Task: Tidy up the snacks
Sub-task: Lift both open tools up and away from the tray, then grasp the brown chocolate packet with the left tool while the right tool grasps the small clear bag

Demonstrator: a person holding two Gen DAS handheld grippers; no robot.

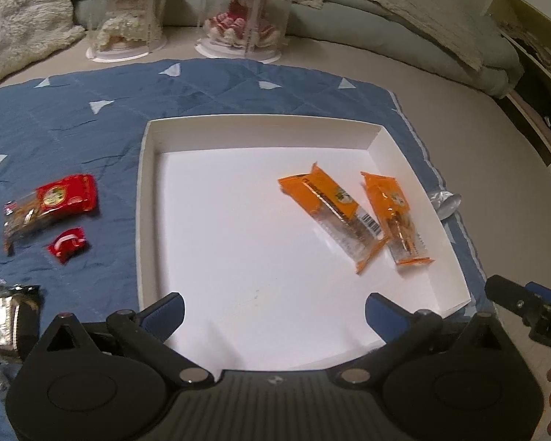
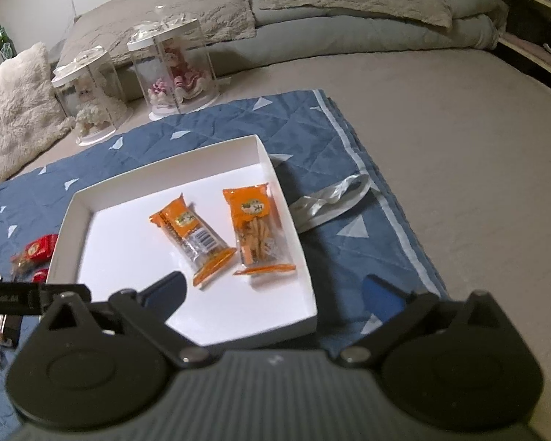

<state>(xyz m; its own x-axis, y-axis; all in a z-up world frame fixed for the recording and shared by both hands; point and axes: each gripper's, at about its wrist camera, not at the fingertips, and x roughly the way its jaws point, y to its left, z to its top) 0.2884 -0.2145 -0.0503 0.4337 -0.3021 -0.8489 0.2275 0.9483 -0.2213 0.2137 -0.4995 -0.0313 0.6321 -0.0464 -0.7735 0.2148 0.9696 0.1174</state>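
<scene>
Over the white tray [image 1: 145,198], our left gripper [image 1: 274,310] hangs spread wide and empty; two orange snack packs [image 1: 330,213] lie inside, red snacks [image 1: 60,198] on the blue quilt [image 1: 92,125]. From the right wrist, our right gripper [image 2: 273,294] gapes empty above the tray's near corner.

A matt white cardboard tray [image 1: 143,198] is holding two glossy orange plastic snack packets [image 1: 330,213], sitting centre frame on quilted blue cloth [image 1: 73,128]; fluffy cushions [image 2: 14,110] are lying upper left.
</scene>
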